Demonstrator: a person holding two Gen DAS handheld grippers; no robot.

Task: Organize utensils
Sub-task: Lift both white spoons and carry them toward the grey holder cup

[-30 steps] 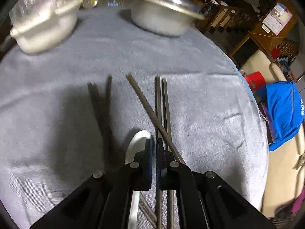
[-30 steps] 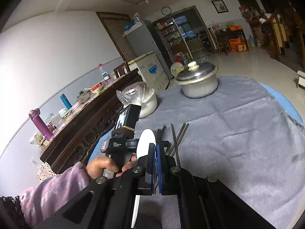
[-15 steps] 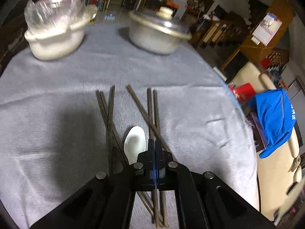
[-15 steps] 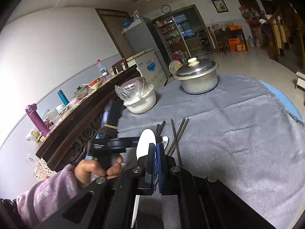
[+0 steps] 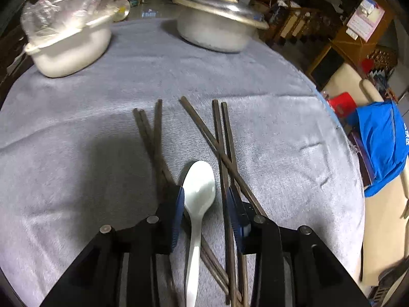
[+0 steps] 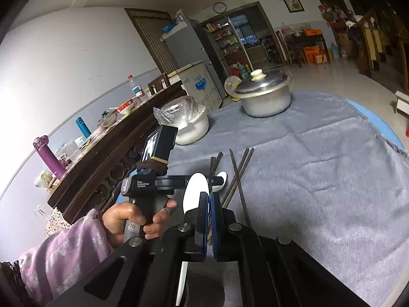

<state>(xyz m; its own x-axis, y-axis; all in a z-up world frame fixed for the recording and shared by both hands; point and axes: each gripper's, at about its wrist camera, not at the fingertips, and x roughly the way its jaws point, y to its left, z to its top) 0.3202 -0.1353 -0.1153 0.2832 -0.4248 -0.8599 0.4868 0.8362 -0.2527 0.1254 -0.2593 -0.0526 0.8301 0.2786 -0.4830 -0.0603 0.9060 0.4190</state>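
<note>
Grey cloth (image 5: 281, 133) covers the round table under both my grippers. My left gripper (image 5: 206, 199) is spread wide around the white spoon (image 5: 199, 189) lying among dark chopsticks (image 5: 222, 138). My right gripper (image 6: 209, 199) pinches a second white spoon (image 6: 194, 192). Farther off sit a lidded metal pot (image 5: 217, 23) and a white pot (image 5: 69, 43).

left tongs (image 5: 205, 200) apart, right tongs (image 6: 209, 206) closed

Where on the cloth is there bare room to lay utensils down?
Bare cloth lies between the right chopsticks and the table's right edge, and left of the left chopsticks. A band runs below both pots. The middle is crowded: spoon, crossed chopsticks, left gripper.
</note>
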